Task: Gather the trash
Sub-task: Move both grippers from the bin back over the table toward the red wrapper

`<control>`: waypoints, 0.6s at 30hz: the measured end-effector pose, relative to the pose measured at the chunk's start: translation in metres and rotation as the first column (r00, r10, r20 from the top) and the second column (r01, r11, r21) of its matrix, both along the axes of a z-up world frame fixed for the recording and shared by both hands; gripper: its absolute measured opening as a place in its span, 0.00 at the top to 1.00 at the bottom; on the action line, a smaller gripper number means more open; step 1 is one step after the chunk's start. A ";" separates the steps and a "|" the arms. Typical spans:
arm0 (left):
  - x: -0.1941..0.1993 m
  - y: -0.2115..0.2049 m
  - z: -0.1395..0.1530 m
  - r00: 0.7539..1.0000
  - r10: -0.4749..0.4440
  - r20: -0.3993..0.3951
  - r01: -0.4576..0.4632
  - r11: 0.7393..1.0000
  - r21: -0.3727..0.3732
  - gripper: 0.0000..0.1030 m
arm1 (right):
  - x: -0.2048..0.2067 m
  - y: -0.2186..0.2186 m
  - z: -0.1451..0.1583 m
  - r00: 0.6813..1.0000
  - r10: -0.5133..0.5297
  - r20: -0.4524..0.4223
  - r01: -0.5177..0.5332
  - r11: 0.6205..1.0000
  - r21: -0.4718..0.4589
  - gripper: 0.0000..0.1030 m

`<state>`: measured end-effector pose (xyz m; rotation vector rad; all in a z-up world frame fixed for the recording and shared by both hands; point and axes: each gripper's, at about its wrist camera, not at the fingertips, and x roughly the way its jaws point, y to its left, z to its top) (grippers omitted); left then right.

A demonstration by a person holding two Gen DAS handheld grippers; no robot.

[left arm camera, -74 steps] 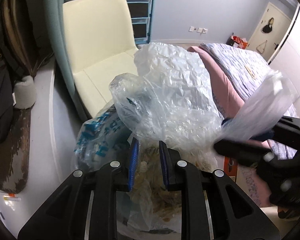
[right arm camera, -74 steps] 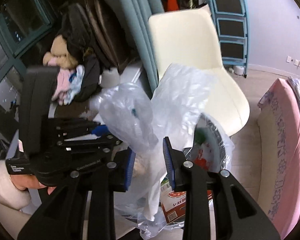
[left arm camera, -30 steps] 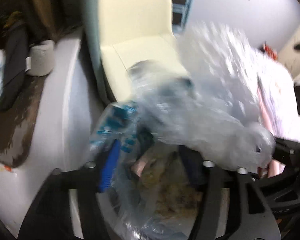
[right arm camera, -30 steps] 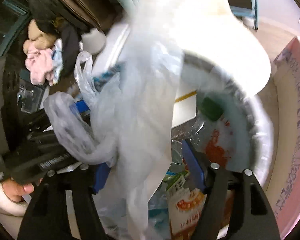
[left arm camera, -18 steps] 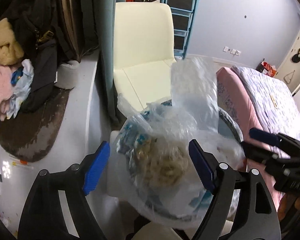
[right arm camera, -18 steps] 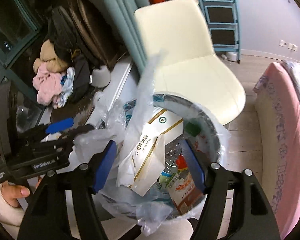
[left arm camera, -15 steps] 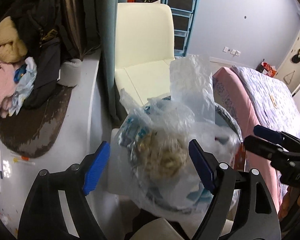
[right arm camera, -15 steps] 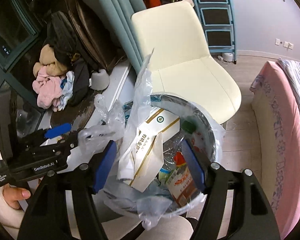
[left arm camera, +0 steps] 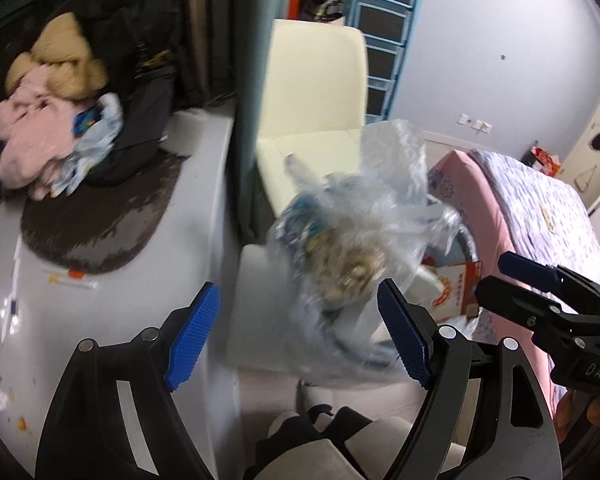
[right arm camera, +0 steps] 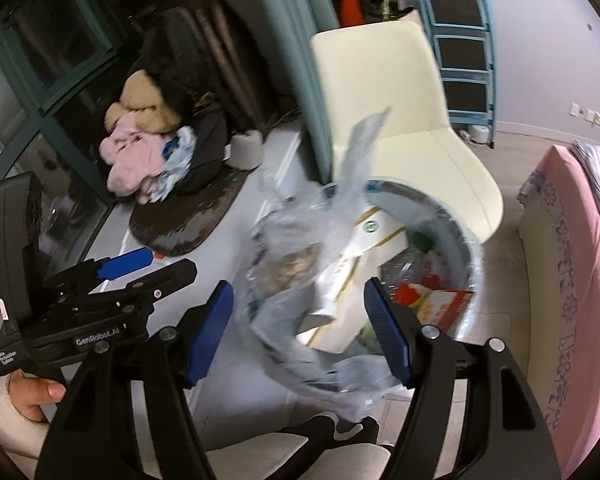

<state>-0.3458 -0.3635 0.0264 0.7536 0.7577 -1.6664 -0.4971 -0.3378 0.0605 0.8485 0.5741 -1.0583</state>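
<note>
Both grippers have let go of the plastic bag (left arm camera: 352, 216), now slumped on the bin (right arm camera: 466, 240)

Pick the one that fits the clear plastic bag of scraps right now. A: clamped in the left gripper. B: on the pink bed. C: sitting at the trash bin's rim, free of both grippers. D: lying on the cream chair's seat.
C: the clear plastic bag rests at the trash bin rim, with the left gripper and right gripper both open and apart from it.

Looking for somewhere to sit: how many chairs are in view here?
1: a cream chair stands behind the trash bin, beside the teal curtain. Others may be hidden out of frame.
</note>
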 end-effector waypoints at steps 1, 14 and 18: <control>0.005 0.004 0.000 1.000 0.016 0.008 -0.016 1.000 -0.002 0.24 | 0.005 0.002 0.001 1.000 0.011 -0.003 -0.011 1.000 -0.004 0.37; 0.098 0.073 0.006 0.971 0.238 0.024 -0.238 0.971 -0.012 0.21 | 0.117 0.032 0.008 0.955 0.288 -0.067 -0.292 0.955 -0.052 0.37; 0.126 0.097 0.006 0.952 0.304 0.032 -0.304 0.953 -0.011 0.20 | 0.152 0.046 0.007 0.929 0.365 -0.063 -0.368 0.928 -0.048 0.37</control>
